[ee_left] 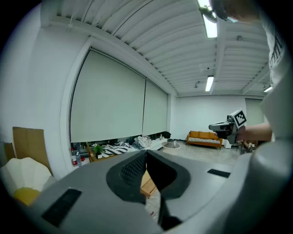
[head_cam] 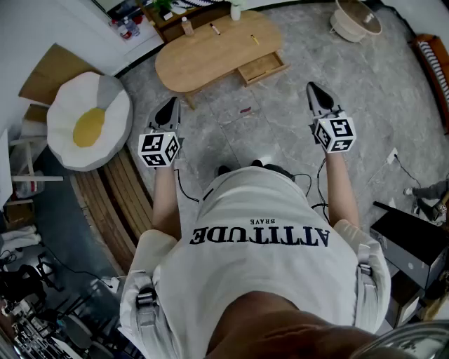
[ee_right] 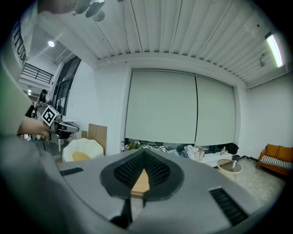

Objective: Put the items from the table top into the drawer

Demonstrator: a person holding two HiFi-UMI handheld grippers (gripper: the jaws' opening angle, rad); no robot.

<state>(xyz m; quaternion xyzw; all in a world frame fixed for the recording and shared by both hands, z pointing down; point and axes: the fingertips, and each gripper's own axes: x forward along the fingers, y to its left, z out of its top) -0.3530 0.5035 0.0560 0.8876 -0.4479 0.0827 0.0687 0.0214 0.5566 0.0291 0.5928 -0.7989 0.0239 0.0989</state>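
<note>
An oval wooden coffee table point(head_cam: 203, 59) stands ahead of me across the grey floor. Its drawer point(head_cam: 263, 68) is pulled open on the side facing me. On the top lie a small bottle point(head_cam: 187, 26), a dark pen-like stick point(head_cam: 215, 29), a small yellow item point(head_cam: 255, 39) and a white cup point(head_cam: 235, 10). My left gripper point(head_cam: 168, 111) point(ee_left: 146, 151) is held out in the air, well short of the table, shut and empty. My right gripper point(head_cam: 316, 93) point(ee_right: 144, 151) is level with it, also shut and empty.
A fried-egg cushion point(head_cam: 91, 119) leans at the left above wooden slats point(head_cam: 123, 196). A small dark object point(head_cam: 245, 109) lies on the floor before the table. A round basket point(head_cam: 356, 17) sits far right, and a black box point(head_cam: 414, 245) and cable are at my right.
</note>
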